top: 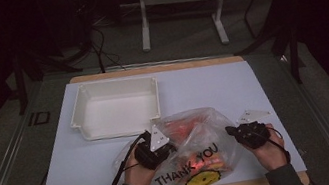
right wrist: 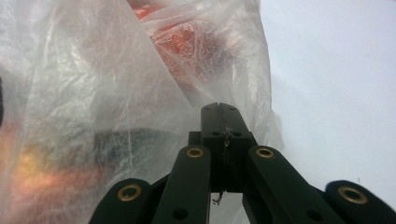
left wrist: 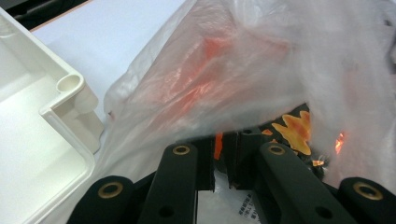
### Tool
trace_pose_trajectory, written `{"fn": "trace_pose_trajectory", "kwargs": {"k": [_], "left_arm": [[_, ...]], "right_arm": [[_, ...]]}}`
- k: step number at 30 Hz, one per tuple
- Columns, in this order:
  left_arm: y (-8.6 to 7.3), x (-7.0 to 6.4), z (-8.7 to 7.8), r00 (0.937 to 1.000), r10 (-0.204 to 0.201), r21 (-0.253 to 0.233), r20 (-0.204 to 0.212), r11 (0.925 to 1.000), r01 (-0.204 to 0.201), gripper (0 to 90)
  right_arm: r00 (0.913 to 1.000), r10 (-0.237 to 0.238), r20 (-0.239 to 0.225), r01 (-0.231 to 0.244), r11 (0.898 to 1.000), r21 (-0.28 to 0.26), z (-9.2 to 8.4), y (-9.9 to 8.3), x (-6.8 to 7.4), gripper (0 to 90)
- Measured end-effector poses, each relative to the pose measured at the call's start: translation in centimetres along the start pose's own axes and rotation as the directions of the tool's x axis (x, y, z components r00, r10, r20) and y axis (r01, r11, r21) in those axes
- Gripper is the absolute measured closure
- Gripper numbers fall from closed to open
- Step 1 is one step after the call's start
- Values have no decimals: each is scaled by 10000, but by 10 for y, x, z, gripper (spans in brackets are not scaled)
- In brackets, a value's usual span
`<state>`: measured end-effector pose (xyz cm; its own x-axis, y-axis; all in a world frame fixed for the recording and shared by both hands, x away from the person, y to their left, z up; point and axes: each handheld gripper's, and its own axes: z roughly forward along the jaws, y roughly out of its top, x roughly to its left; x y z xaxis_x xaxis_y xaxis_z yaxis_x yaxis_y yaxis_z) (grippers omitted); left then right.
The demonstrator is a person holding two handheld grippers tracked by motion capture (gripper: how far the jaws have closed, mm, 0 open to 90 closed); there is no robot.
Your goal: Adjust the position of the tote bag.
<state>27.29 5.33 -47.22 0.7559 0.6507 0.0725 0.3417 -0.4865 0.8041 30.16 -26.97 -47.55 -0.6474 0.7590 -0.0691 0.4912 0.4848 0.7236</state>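
Beside the tray [top: 115, 107], left tongs [left wrist: 223, 154] slightly parted at the bag [top: 197, 150], right tongs [right wrist: 219, 116] pinching its film; next, likely spread the mouth.

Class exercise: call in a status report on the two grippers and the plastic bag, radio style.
Right gripper shut, at the plastic bag side. Left gripper slightly parted, bag film over its jaws. White tray empty, behind the bag.

One plastic bag [top: 198, 155], one white tray [top: 116, 106]
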Motion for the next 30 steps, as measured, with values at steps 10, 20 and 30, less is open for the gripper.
{"fn": "trace_pose_trajectory", "kwargs": {"k": [10, 20, 30], "left_arm": [[6, -18, 3, 9961, 557, -231, 679, 9983, -542, 766], [7, -22, 3, 9944, 760, -210, 732, 9970, -746, 749], [6, -20, 6, 9961, 606, -145, 639, 9981, -597, 738]], "right_arm": [[9990, -214, -385, 177, 9955, -935, -13, 14, 4, 679], [9917, -267, -1254, 62, 9870, -1607, -14, 46, 14, 612], [9721, -783, -2210, 491, 9896, -1349, -6, 40, 28, 565]]}}
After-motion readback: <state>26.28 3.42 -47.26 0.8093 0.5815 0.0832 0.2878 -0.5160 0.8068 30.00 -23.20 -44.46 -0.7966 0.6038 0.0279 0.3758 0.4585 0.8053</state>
